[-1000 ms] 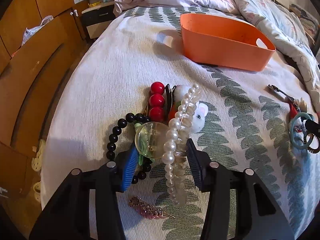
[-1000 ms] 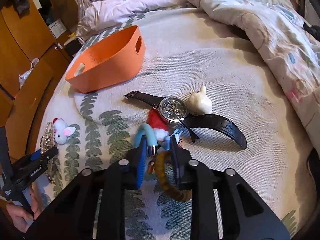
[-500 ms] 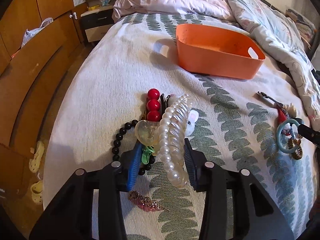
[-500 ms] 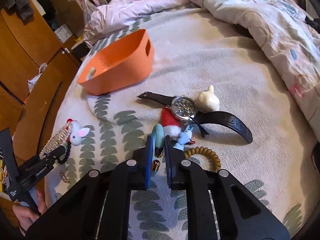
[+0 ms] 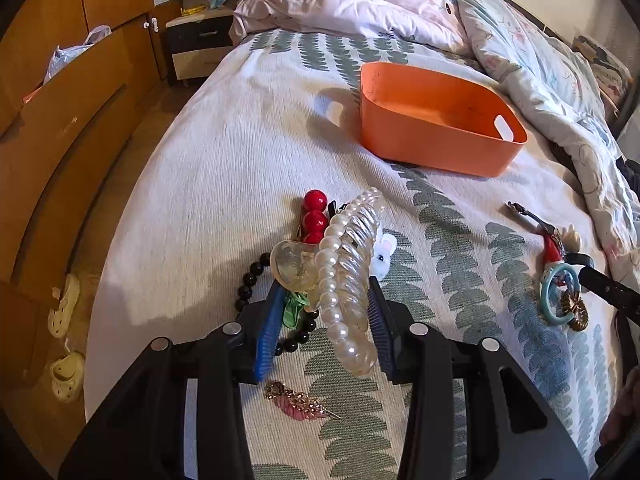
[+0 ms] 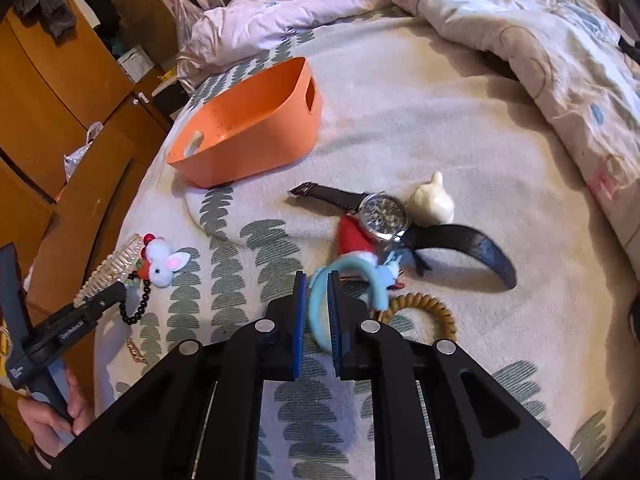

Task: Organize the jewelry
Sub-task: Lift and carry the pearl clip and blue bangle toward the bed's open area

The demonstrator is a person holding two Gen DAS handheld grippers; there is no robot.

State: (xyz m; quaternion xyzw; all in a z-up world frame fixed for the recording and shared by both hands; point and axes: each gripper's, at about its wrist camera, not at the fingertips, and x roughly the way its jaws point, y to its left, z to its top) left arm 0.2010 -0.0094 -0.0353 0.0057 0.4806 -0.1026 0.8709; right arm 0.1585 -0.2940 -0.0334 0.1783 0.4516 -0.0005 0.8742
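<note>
A bed with a white woven cover bearing green leaf-pattern rows [image 5: 224, 168] fills the room's centre. A crumpled pale floral duvet [image 5: 532, 56] lies along its far edge and far corner. Curved orange-brown wooden wardrobe doors [image 5: 60, 128] stand beside the bed. A small dark-and-cream bedside cabinet [image 5: 196, 46] stands at the bed's far corner. Pale perforated clog shoes [image 5: 64, 306] lie on the wooden floor.

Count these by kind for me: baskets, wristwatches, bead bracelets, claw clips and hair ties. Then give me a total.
orange basket: 1
wristwatch: 1
black bead bracelet: 1
pearl claw clip: 1
Hair ties: 2, the light blue hair tie and the brown coil hair tie
Total: 6
</note>
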